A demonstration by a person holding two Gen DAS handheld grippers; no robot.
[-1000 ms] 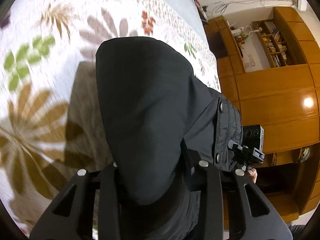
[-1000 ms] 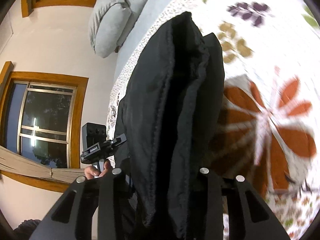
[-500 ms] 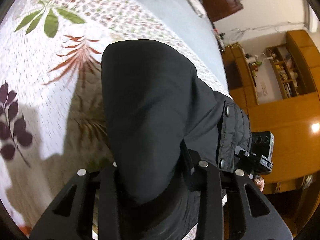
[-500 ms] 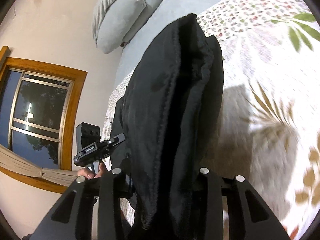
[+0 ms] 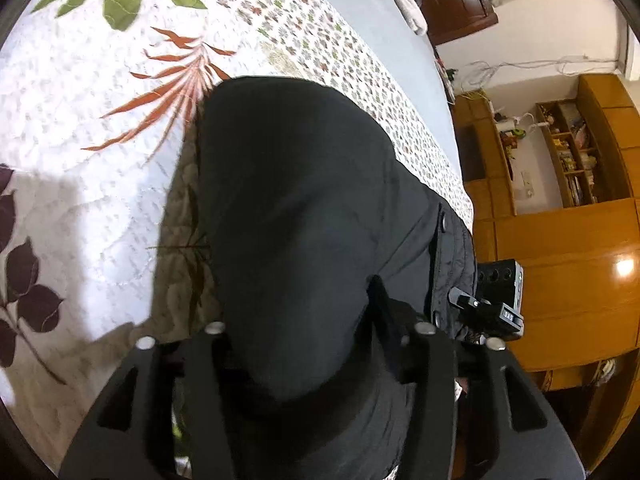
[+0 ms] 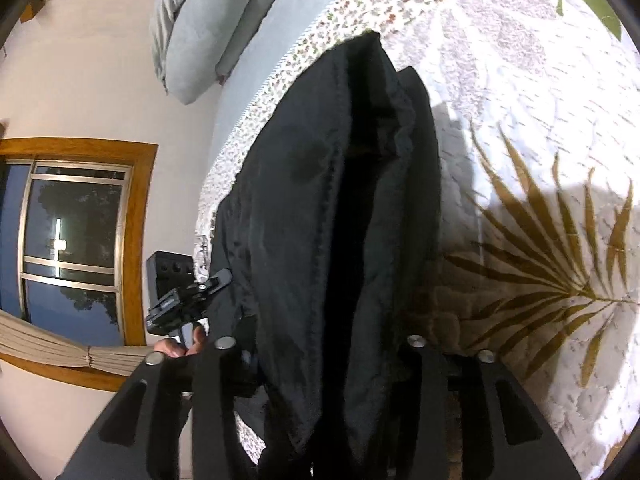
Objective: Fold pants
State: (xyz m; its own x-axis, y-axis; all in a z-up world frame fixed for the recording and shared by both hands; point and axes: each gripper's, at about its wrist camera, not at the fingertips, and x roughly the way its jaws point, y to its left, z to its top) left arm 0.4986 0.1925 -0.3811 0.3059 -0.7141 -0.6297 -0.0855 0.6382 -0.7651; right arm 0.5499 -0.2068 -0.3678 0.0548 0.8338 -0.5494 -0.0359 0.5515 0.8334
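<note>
Black pants hang from my left gripper, which is shut on one end of the fabric; the cloth drapes forward over a floral bedspread and hides the fingertips. My right gripper is shut on the other end of the pants, which bunch in vertical folds above the bed. Each view shows the other gripper beside the cloth: the right one in the left wrist view, the left one in the right wrist view.
Grey pillows lie at the head of the bed by a wall. A wood-framed window is at left. Wooden cabinets and shelves stand beyond the bed's far edge. A grey band runs along the bed's side.
Both grippers have carried the held pants across the bedspread; the leaf patterns beneath have shifted and the bed's grey edge and pillows come further into view. The grip on the cloth is unchanged.
</note>
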